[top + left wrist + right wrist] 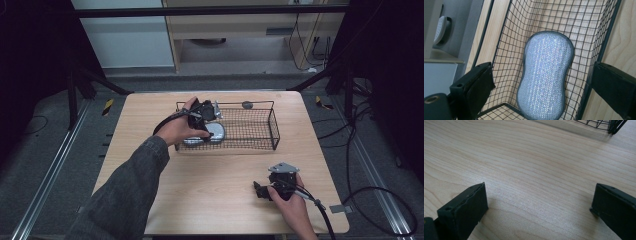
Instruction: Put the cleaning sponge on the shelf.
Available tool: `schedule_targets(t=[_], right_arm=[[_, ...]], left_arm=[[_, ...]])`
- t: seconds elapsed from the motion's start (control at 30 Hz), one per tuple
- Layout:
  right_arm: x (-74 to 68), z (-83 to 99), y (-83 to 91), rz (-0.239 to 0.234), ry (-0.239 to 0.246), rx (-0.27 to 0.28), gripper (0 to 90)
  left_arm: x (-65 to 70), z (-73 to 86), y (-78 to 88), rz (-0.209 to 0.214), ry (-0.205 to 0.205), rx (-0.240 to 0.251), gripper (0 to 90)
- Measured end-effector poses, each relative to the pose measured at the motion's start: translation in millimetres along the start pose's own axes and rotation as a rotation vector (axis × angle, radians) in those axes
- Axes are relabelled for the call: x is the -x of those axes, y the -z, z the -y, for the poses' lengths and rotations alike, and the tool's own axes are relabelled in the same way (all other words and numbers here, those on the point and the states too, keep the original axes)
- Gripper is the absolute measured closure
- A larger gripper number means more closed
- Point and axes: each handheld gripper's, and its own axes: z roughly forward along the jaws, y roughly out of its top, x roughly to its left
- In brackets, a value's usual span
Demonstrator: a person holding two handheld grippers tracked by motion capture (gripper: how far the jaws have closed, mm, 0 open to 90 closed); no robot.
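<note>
- One silvery scrubbing pad (546,76), peanut-shaped with a dark grey edge, lies flat on the floor of a black wire basket (260,142), at the basket's left end as the high view shows it (212,134).
- In the left gripper view the pad sits between the two black jaws and beyond them, with the basket's mesh (584,22) under and around it; neither jaw touches the pad.
- The left gripper (204,116) hangs over the basket's left end, held in the person's left hand (177,129), and its jaws stand wide apart with nothing between them but the view down onto the pad. The left jaw is inside the basket's outline, and the right jaw is seen over the basket's side wall.
- The basket stands on the far half of a light wooden table (210,200), with its long side running left to right.
- A small dark round object (247,104) sits at the basket's far rim; what it is cannot be told.
- The right gripper (260,190) rests low at the table's near right part, well apart from the basket, held in the right hand (292,202).
- In the right gripper view its jaws are spread wide over bare wood (536,182), holding nothing, and a corner of the basket (609,125) shows at the top.
</note>
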Motion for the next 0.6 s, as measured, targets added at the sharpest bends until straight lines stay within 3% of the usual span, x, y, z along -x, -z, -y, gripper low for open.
schedule_targets(t=[0.27, 0.4, 0.6], right_arm=[[-0.4, 0.1, 0.1, 0.002, -0.004, -0.001, 0.5], [-0.4, 0.1, 0.1, 0.002, -0.004, 0.0, 0.4], [-0.6, 0.3, 0.2, 0.005, -0.006, -0.001, 0.4]], left_arm=[[6.6, 0.0, 7.7, -0.016, 0.018, 0.019, 3.7], [12.9, -0.8, 14.1, -0.014, 0.053, 0.053, 3.1], [21.4, -2.7, 21.0, -0.008, 0.072, 0.072, 3.2]])
